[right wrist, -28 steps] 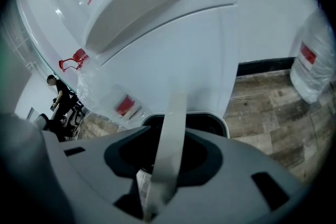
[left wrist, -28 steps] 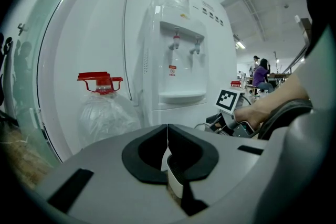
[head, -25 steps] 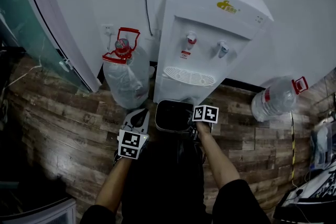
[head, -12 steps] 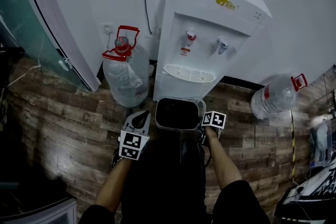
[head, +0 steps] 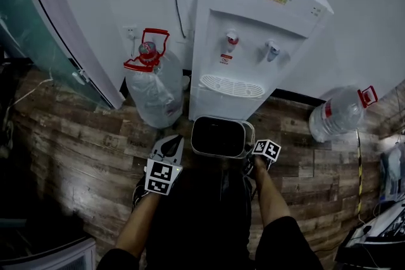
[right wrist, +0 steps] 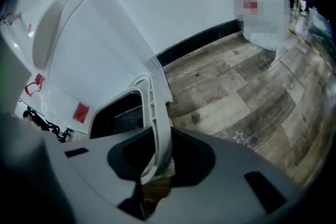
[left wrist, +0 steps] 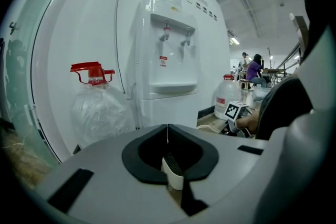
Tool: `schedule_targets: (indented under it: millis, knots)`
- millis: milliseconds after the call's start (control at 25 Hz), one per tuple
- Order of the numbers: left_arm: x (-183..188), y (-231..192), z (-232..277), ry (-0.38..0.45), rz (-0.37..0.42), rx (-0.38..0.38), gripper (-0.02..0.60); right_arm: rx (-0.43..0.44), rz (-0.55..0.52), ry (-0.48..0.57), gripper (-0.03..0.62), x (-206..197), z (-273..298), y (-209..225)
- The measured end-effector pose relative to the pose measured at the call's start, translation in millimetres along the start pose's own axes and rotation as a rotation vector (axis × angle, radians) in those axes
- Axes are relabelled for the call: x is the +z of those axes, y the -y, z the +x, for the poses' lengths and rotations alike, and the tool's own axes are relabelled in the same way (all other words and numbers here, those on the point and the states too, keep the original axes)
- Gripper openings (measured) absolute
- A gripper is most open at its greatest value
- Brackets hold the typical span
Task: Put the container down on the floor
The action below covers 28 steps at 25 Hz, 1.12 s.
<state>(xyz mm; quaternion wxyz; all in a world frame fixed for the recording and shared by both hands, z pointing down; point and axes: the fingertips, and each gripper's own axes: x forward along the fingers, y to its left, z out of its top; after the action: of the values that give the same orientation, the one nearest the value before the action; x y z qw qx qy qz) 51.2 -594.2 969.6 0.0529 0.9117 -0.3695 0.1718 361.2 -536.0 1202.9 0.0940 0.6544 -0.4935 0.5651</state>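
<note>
The container (head: 221,136) is a grey bin with a dark inside, seen from above in front of the water dispenser (head: 253,41). My right gripper (head: 251,160) is at its right rim. In the right gripper view the pale rim (right wrist: 153,113) runs between the jaws of the right gripper (right wrist: 156,161), which are closing on it. Wood floor (right wrist: 236,92) lies below. My left gripper (head: 168,145) hangs left of the container and apart from it; in its own view the left gripper (left wrist: 167,136) is shut with nothing in it.
A clear water bottle with a red handle (head: 155,88) stands left of the dispenser. Another bottle (head: 338,114) lies on the floor to the right. A glass door (head: 38,28) runs along the left. The person's legs (head: 202,218) fill the near floor.
The container and the right gripper have shifted right and nearer to the person. The left gripper has hardly moved.
</note>
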Motion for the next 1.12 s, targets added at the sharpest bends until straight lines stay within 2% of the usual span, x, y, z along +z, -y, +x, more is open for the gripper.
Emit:
schedule_targets:
  millis: [440,520,600,760,1120]
  knots:
    - [-6.6,0.6,5.6,-0.007,-0.015,-0.005,0.015,-0.052,-0.004,0.0,0.087,-10.5,-4.4,21.1]
    - [-4.4,2.5,10.3,-0.003,-0.015,-0.013,0.015,-0.036,-0.024,0.031,0.033,-3.4,-11.2,14.7]
    - [0.2,3.7,15.4,0.005,-0.018,-0.019,0.015,-0.014,-0.074,0.072,0.011,6.9,-20.2,3.3]
    - [16.0,6.5,25.1,0.031,-0.024,-0.026,0.015,0.033,-0.181,0.134,0.011,27.9,-39.6,-25.5]
    - [69.4,22.5,39.6,0.074,-0.031,-0.059,0.015,0.033,-0.49,0.261,0.011,74.6,-104.3,-97.4]
